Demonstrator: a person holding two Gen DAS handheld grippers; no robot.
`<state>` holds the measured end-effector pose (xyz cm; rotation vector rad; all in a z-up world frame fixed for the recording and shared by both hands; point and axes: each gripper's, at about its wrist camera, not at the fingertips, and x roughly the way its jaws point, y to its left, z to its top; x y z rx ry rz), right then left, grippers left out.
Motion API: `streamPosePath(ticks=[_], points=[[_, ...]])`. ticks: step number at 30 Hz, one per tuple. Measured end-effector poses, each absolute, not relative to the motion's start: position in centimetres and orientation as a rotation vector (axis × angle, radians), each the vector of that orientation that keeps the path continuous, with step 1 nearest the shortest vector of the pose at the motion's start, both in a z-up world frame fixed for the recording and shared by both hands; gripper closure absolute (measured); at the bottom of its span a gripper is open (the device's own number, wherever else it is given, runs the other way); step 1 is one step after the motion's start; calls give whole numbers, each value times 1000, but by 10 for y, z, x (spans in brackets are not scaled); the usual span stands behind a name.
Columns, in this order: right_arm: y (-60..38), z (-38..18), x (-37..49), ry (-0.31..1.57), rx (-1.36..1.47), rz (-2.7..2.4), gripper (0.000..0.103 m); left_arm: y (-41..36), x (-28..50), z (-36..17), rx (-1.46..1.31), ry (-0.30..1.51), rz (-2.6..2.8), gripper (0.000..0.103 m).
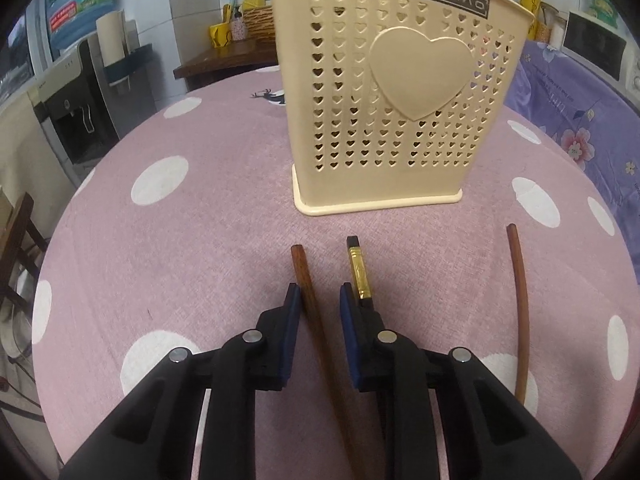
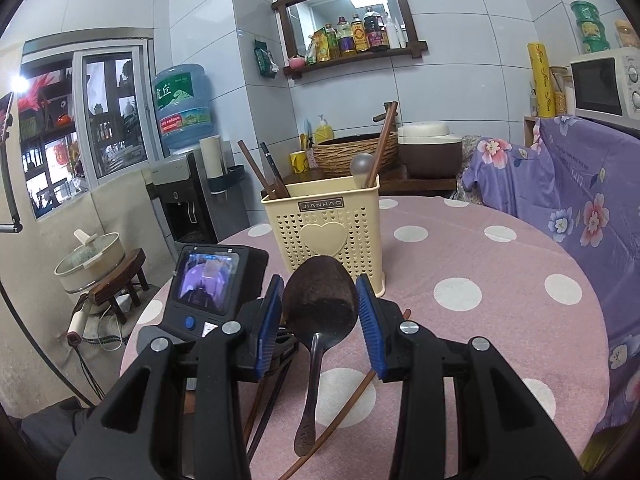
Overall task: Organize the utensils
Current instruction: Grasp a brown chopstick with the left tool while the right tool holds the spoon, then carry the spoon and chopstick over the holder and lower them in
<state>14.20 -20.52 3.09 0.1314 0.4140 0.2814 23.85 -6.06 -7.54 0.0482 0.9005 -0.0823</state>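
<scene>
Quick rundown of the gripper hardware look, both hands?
Both match. The left gripper and right gripper have matte black moulded linkage arms with round silver pivot pins, and flat blue pads on the fingers; in the right wrist view the pads look ribbed. That view also shows the left unit's black camera body, with a lit rear screen and a blue button. No hands or sleeves visible.
</scene>
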Motion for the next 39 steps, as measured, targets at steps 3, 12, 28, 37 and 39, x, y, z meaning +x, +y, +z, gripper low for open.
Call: streamPosePath(ticks=[3, 12, 28, 37, 39], points=[[-209, 32, 142, 417, 143, 270, 65, -60, 241, -75, 43, 906, -70, 93], [-214, 32, 142, 421, 156, 252, 65, -55, 244, -74, 9, 912, -79, 94], [-218, 31, 153, 427, 187, 279, 65, -6, 192, 27, -225, 634, -246, 95], [-215, 34, 159, 446, 197, 294, 65, 13, 160, 68, -253, 490, -257, 95], [-214, 34, 160, 453, 202, 301, 65, 14, 160, 66, -257, 491, -259, 95]])
